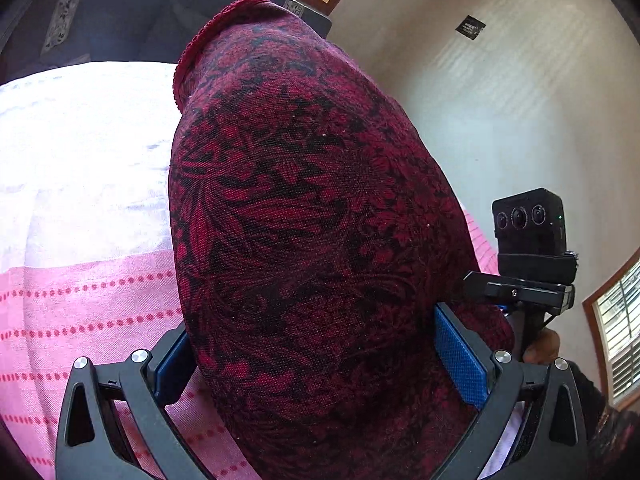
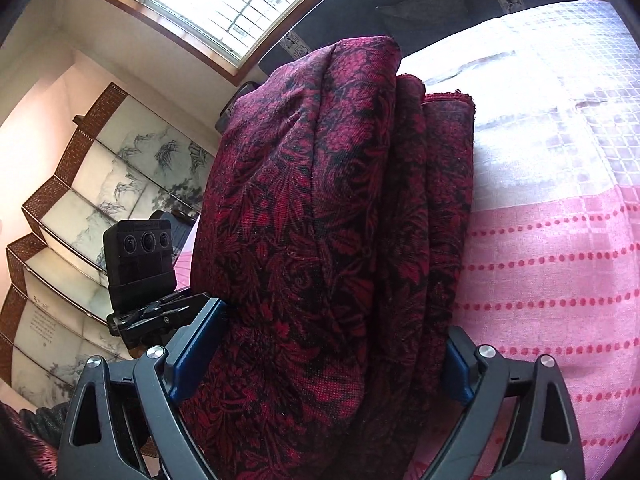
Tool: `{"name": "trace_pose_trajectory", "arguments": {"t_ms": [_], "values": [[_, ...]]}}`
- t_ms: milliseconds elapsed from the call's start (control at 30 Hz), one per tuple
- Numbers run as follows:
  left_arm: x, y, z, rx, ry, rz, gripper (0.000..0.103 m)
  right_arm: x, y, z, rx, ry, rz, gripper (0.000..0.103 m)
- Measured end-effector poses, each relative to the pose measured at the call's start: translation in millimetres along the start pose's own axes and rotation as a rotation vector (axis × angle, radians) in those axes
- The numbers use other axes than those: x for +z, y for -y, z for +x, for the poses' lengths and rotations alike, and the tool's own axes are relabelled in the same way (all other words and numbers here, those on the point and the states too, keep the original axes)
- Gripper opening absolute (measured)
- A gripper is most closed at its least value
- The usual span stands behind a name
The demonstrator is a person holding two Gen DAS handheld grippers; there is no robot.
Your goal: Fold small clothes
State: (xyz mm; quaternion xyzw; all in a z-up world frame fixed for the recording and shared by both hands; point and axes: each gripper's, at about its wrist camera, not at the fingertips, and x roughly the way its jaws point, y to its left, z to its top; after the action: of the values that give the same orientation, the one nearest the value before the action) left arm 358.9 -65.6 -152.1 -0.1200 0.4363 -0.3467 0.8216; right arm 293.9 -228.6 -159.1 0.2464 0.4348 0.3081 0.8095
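Note:
A dark red and black floral garment [image 1: 312, 220] fills the middle of the left wrist view, bulging between the blue pads. My left gripper [image 1: 320, 360] is shut on a thick fold of it, held above the pink bedspread [image 1: 80, 312]. In the right wrist view the same garment [image 2: 320, 220] shows as several stacked folds. My right gripper [image 2: 332, 360] is shut on that bundle. The right gripper's camera block [image 1: 528, 232] shows at the right of the left view; the left gripper's camera block [image 2: 140, 256] shows at the left of the right view.
The pink bedspread [image 2: 560, 280] with red dotted stripes and a white checked part [image 2: 560, 100] lies below. A dark headboard [image 1: 120, 12] is behind. A painted folding screen [image 2: 80, 200] and a window [image 2: 224, 0] stand to one side.

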Motion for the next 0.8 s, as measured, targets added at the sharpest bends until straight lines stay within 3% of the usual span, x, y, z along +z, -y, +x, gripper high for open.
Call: {"name": "trace_pose_trajectory", "arguments": {"t_ms": [67,333,800], "values": [[0,6,2,0.048,-0.002,0.027,0.103,-1,-3,0,-0.016,0.0,-0.009,0.094],[-7,12,-9,0.106,0.032,0.048,0.103,1,-4,2,-0.028,0.014,-0.015,0.094],[-11,24,-9,0.126,0.052,0.051,0.103,1,-1,2,-0.027,0.02,-0.012,0.094]]}}
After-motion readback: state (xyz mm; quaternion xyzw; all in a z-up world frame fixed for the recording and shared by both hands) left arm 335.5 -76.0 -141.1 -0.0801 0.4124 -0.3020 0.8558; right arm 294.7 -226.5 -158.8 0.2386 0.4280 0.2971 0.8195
